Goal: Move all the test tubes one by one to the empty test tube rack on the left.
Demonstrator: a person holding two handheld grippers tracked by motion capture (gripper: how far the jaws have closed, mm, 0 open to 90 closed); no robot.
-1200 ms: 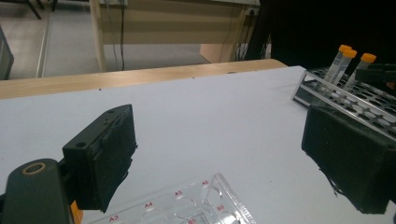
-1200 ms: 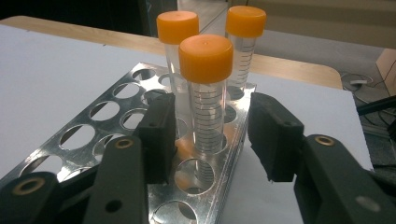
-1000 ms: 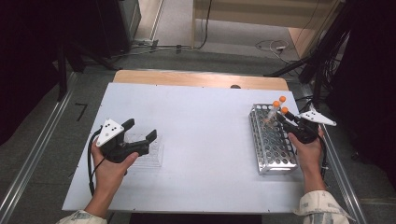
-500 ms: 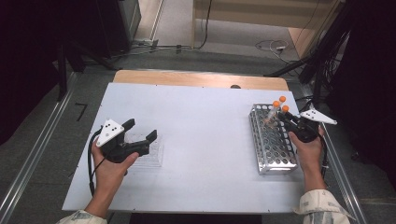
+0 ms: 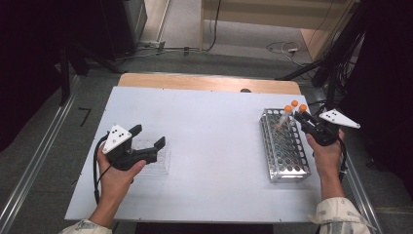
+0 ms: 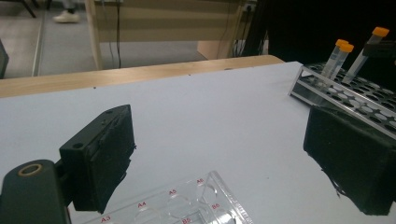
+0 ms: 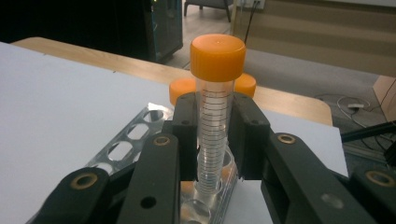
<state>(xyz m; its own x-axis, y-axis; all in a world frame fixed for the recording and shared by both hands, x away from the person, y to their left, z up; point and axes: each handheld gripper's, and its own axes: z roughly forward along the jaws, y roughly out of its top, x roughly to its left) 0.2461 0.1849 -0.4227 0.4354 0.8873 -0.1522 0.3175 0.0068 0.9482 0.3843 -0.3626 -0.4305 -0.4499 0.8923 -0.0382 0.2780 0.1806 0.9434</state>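
My right gripper (image 5: 302, 118) (image 7: 215, 140) is shut on a clear graduated tube with an orange cap (image 7: 216, 93) (image 5: 303, 108). The tube stands upright, its lower end in a hole at the far end of the metal rack (image 5: 285, 148) (image 7: 135, 135). Two more orange-capped tubes (image 5: 290, 106) (image 6: 343, 46) stand in the rack just behind it. My left gripper (image 5: 148, 136) (image 6: 229, 158) hangs open over a clear plastic well plate (image 5: 158, 161) (image 6: 187, 205) at the left, with nothing between its jaws.
The white tabletop (image 5: 209, 146) lies bare between the well plate and the rack. A wooden strip (image 5: 204, 82) runs along the far edge. Cables (image 5: 336, 63) hang near the back right corner.
The right gripper has edged slightly toward the far end of the rack, around the tube. The left hand has kept still.
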